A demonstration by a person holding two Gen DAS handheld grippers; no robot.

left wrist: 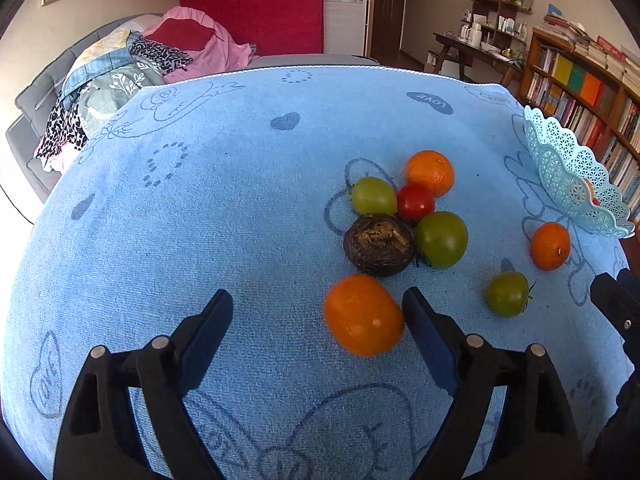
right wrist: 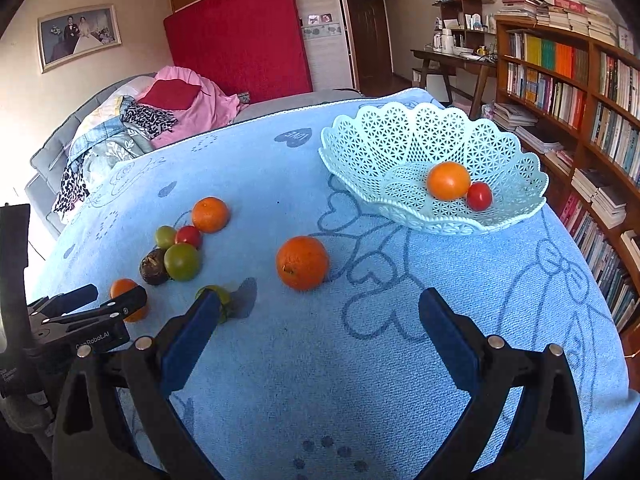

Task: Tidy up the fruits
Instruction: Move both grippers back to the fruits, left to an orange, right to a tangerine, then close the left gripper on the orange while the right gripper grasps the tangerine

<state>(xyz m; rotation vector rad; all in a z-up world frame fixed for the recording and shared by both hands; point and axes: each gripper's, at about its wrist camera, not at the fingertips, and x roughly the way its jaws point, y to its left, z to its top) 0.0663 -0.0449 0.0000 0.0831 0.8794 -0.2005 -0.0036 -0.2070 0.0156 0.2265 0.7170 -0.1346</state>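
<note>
The left gripper (left wrist: 318, 310) has its fingers (left wrist: 214, 320) apart; an orange tomato (left wrist: 362, 314) lies between them, against the right one, ungripped. The right gripper (right wrist: 318, 312) is spread wide around nothing, with an orange (right wrist: 302, 262) just beyond its tips and the basket (right wrist: 400, 136) farther off to their right on the blue-clothed surface (right wrist: 280, 360).

An orange tomato (left wrist: 363, 314) lies between the left tongs' (left wrist: 318, 312) spread fingers, against the right one; an orange (right wrist: 302, 262) lies ahead of the right tongs (right wrist: 320, 312).
</note>
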